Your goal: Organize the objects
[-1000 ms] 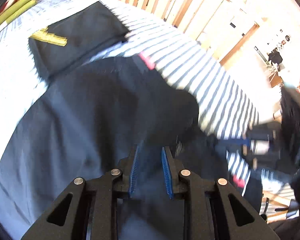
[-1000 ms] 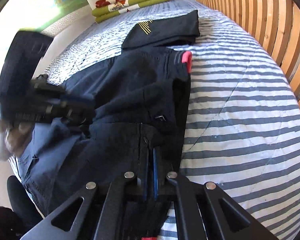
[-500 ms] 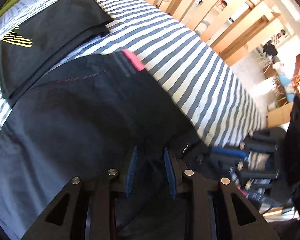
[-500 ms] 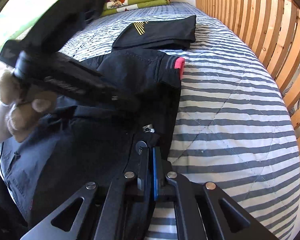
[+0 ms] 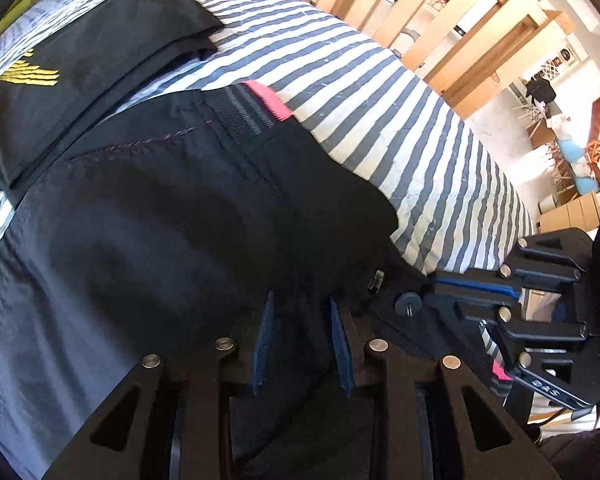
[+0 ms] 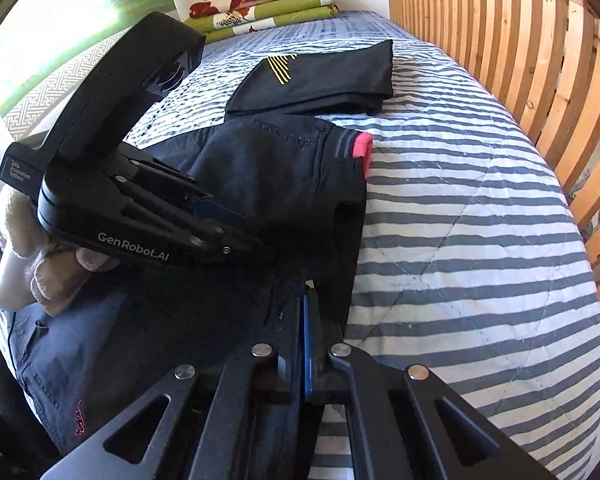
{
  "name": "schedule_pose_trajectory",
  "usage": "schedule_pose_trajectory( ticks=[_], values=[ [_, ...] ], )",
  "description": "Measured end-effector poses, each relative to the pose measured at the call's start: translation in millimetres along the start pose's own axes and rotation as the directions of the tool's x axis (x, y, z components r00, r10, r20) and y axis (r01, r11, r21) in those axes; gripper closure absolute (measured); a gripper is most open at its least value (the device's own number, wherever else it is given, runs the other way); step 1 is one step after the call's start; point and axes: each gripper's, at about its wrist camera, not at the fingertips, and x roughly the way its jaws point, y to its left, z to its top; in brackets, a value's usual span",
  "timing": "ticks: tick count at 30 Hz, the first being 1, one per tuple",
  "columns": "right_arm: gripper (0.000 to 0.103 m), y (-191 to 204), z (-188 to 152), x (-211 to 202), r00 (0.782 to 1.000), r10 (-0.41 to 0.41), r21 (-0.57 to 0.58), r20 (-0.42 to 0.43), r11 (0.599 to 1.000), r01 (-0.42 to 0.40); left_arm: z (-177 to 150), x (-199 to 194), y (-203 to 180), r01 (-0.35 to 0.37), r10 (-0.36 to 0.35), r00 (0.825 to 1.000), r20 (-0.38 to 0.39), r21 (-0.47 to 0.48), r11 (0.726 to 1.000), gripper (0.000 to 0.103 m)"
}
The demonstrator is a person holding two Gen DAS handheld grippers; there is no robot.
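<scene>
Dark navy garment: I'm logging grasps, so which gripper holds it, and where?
The right gripper is shut on the dark navy garment at its near edge; the left gripper is open.

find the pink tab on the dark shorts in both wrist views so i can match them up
Left wrist: the pink tab is upper centre, at the shorts' far edge.
Right wrist: the pink tab is centre, slightly right, on the shorts' corner.
Shared landmark: the folded black garment with yellow stripes, beyond the tab.

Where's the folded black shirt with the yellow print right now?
The folded black shirt lies on the striped bedspread, just beyond the dark shorts, short of the stacked green linens at the bed's far end.
</scene>
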Motion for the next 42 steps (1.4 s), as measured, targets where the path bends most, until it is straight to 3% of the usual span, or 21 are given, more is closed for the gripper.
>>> schedule_pose_trajectory(
  ticks=[7, 12, 14, 16, 18, 19, 25, 28, 32, 37, 42],
  values=[
    [0.102, -3.4, 3.8, 10.3, 1.0, -0.003, 0.006, -0.014, 1.0, 0.003, -16.0, -13.3, -1.0, -0.048, 0.047, 0.999, 0.022, 0.027, 0.998, 0.073],
    [0.099, -14.4, -2.1, 9.8, 0.993, 0.08, 0.057, -0.09, 0.996, -0.075, -28.7, -7.9, -2.3, -0.066, 0.066, 0.998, -0.007, 0.022, 0.998, 0.073],
    [0.084, -14.5, -3.3, 14.1, 0.989, 0.086, 0.072, -0.124, 0.994, -0.077, -31.8, -10.5, 0.8, -0.063, 0.063, 0.998, -0.003, 0.014, 0.998, 0.073],
    [0.078, -9.8, -5.9, 19.6, 0.986, 0.069, 0.06, -0.15, 0.996, -0.061, -34.8, -12.1, 0.5, -0.057, 0.057, 0.998, -0.002, 0.002, 0.998, 0.073],
    [0.085, -4.2, -9.4, 19.6, 0.99, 0.028, 0.039, -0.14, 0.999, -0.023, -37.6, -12.1, -1.5, -0.07, 0.07, 0.998, -0.005, 0.005, 0.998, 0.073],
    [0.102, -1.2, -11.3, 17.5, 0.99, 0.019, 0.037, -0.139, 0.999, -0.014, -39.1, -11.6, -2.3, -0.076, 0.076, 0.997, -0.009, 0.006, 0.997, 0.073],
    [0.102, 19.7, -5.9, -33.9, 1.0, -0.011, -0.036, -0.029, 0.999, 0.01, -45.1, -28.4, -2.5, -0.083, 0.083, 0.996, 0.028, -0.01, 0.997, 0.073],
    [0.102, 20.3, 9.1, -39.4, 1.0, -0.008, -0.046, 0.018, 0.999, 0.009, -49.4, -36.6, -1.5, -0.115, 0.115, 0.993, 0.039, -0.004, 0.993, 0.073],
    [0.102, -4.5, 18.9, 0.8, 0.997, 0.043, 0.063, -0.062, 0.997, -0.039, -50.5, -38.1, 2.6, -0.135, 0.135, 0.99, 0.031, -0.004, 0.991, 0.073],
    [0.102, -40.0, 6.3, 34.7, 0.978, 0.16, 0.261, -0.135, 0.958, -0.121, -45.5, -37.0, 3.7, -0.158, 0.157, 0.986, 0.047, 0.012, 0.987, 0.073],
    [0.102, -38.9, 7.6, 37.9, 0.975, 0.167, 0.285, -0.149, 0.951, -0.119, -35.3, -47.0, -26.7, -0.069, 0.062, 0.993, 0.104, 0.058, 0.996, 0.073]
  ],
)
